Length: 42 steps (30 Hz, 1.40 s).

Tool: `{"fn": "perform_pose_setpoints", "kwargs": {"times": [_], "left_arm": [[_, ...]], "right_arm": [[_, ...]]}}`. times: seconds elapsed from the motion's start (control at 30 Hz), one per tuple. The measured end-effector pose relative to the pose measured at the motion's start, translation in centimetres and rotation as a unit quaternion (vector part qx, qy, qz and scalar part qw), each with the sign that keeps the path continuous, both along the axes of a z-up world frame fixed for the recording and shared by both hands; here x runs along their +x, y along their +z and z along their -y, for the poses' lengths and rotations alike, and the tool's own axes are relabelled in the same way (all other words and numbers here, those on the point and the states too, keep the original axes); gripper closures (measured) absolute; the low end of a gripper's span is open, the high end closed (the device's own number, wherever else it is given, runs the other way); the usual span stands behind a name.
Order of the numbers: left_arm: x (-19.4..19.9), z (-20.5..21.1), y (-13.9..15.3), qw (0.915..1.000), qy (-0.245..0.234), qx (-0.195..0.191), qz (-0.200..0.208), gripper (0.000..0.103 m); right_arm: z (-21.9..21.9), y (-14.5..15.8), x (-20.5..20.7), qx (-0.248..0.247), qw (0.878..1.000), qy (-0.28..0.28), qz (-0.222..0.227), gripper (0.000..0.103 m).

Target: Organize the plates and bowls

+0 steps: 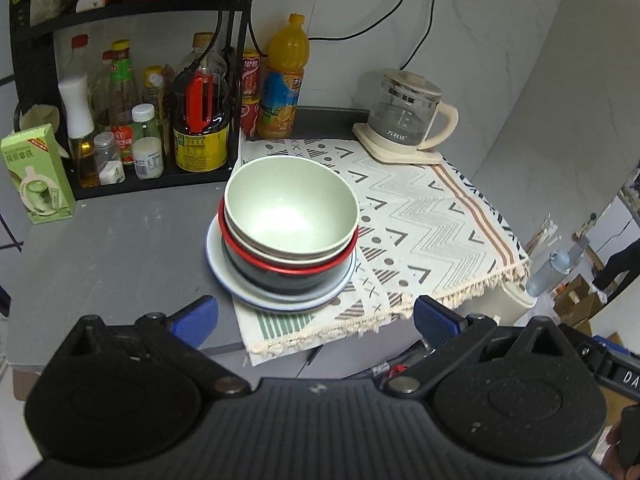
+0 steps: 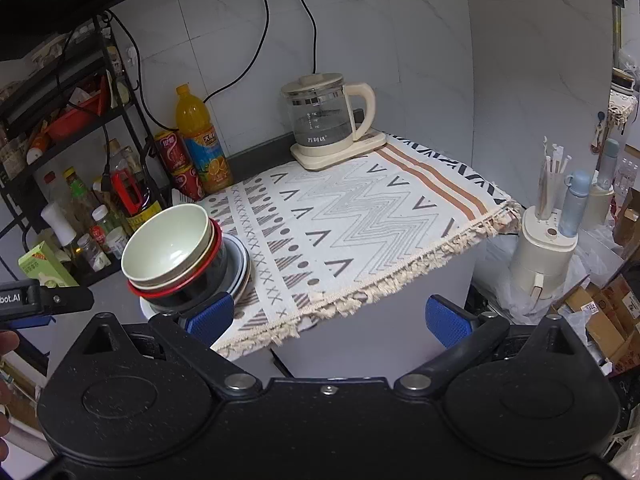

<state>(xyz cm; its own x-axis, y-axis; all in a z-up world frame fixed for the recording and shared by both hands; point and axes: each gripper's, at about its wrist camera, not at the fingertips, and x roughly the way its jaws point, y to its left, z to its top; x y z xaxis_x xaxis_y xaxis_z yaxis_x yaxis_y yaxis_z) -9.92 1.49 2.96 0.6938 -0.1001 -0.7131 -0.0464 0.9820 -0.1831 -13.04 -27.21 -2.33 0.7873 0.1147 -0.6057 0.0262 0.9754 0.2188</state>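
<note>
Spice rack (image 1: 120, 120) at 10 o'clock on grey tabletop (image 1: 100, 248). Stack at centre: green bowl (image 1: 290, 208) nested in red-rimmed black bowl (image 1: 280, 276) on white plates (image 1: 240, 292), straddling patterned cloth (image 1: 420, 220) edge. Glass kettle (image 1: 408, 116) at 1 o'clock. Left claw (image 1: 316, 320) and right claw (image 2: 330, 314): blue pads apart, holding nothing.
</note>
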Motion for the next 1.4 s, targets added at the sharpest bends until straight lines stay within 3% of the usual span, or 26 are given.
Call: {"fn": "perform_pose_setpoints", "kwargs": {"times": [0.7,1.4], "left_arm": [[-6.1,1.9,1.4,0.9974,-0.017,0.061,0.036,0.0],[-6.0,3.0,1.2,0.9975,-0.02,0.058,0.036,0.0]], "right_arm": [[0.7,1.0,-4.1,-0.017,0.999,0.041,0.019,0.0],[1.3,1.2,-3.2,-0.022,0.999,0.043,0.025,0.0]]}}
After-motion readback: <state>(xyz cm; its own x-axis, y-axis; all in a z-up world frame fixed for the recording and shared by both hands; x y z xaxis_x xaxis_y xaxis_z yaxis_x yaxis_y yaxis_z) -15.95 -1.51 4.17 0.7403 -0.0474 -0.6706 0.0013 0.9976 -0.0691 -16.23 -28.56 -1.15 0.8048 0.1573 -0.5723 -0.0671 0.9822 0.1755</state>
